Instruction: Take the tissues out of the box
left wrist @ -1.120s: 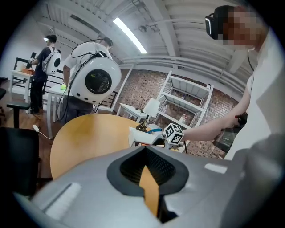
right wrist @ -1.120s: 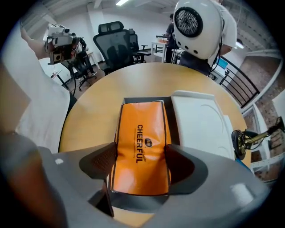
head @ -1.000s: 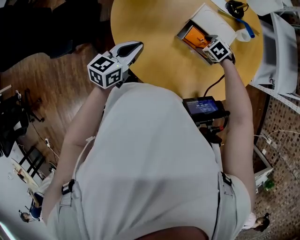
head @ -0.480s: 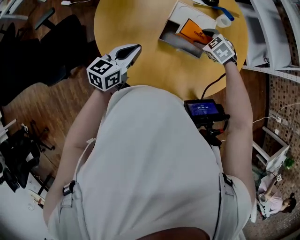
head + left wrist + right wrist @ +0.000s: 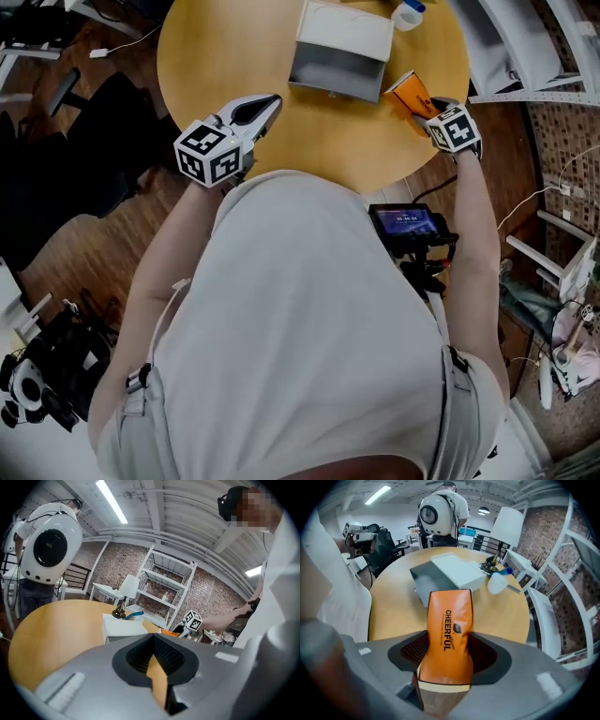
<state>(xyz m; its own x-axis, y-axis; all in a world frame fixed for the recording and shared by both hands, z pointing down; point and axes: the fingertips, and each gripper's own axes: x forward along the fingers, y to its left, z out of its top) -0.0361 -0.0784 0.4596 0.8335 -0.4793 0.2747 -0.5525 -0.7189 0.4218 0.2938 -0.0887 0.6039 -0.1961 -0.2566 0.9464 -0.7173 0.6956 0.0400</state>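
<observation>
The white box (image 5: pixel 337 52) lies open on the round yellow table (image 5: pixel 234 56), its grey inside showing. An orange tissue pack (image 5: pixel 410 94) is out of the box, held over the table's right edge by my right gripper (image 5: pixel 427 105). In the right gripper view the pack (image 5: pixel 449 639) stands upright between the jaws, which press on both its sides, with the box (image 5: pixel 450 576) beyond it. My left gripper (image 5: pixel 272 100) hovers over the table's near left edge, jaws together and holding nothing. The left gripper view shows its jaws (image 5: pixel 157 667) closed, with the box (image 5: pixel 124 627) ahead.
A white roll with a blue item (image 5: pixel 408 11) lies at the table's far edge behind the box. White metal shelving (image 5: pixel 525 47) stands to the right. A small screen (image 5: pixel 408 223) hangs at the person's waist. A person in a white helmet (image 5: pixel 438 513) stands beyond the table.
The right gripper has pulled the orange pack out of the box and carried it right, toward the table's edge. The left gripper has stayed about where it was.
</observation>
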